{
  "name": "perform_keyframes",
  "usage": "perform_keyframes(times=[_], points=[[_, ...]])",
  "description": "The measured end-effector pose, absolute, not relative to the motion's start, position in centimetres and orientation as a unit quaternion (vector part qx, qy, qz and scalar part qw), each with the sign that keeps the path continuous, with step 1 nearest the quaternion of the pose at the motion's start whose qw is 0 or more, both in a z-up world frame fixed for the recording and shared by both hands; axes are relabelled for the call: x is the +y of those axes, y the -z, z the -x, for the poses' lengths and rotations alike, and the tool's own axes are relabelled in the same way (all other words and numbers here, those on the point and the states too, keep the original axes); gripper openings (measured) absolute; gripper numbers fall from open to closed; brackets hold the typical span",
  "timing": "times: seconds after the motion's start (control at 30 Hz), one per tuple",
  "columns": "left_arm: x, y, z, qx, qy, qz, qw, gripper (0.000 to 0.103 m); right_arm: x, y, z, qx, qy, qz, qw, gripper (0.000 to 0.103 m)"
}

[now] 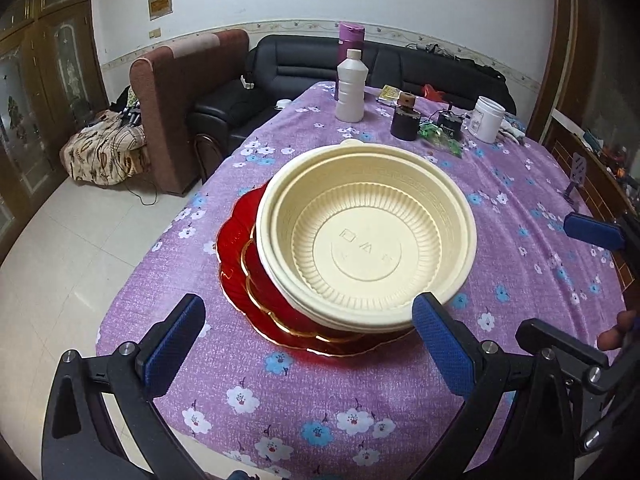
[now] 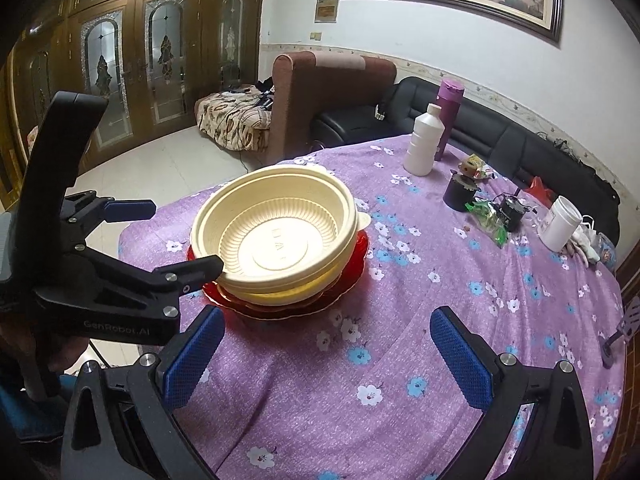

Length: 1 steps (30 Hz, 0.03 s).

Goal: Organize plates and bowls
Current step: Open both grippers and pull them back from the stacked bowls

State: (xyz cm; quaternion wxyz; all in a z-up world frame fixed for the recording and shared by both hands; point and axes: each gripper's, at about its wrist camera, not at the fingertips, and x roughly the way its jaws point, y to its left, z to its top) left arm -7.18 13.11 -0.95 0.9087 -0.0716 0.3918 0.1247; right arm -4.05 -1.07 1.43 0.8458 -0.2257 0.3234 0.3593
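Observation:
Cream plastic bowls (image 1: 366, 240) are nested in a stack that sits on red glass plates (image 1: 248, 276) on the purple flowered tablecloth. My left gripper (image 1: 308, 340) is open just in front of the stack; its right fingertip lies near the bowl rim, and I cannot tell if it touches. In the right wrist view the same bowls (image 2: 276, 236) and red plates (image 2: 352, 276) sit left of centre. My right gripper (image 2: 328, 356) is open and empty above bare cloth to the right of the stack. The left gripper (image 2: 172, 236) shows there, open beside the bowls.
At the table's far end stand a white bottle (image 1: 350, 86), a purple flask (image 1: 351, 42), a dark jar (image 1: 404, 120), a white cup (image 1: 486, 118) and green wrapping (image 1: 438, 136). A brown armchair (image 1: 188, 104) and black sofa (image 1: 304, 64) stand beyond. The table edge runs at left.

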Motion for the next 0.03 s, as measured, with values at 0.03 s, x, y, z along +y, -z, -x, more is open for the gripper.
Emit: perform_keyframes(times=[0.03], points=[[13.03, 0.97, 7.09, 0.392, -0.125, 0.067, 0.909, 0.103, -1.1, -1.43, 3.97, 0.324, -0.359, 0.224, 0.846, 0.103]])
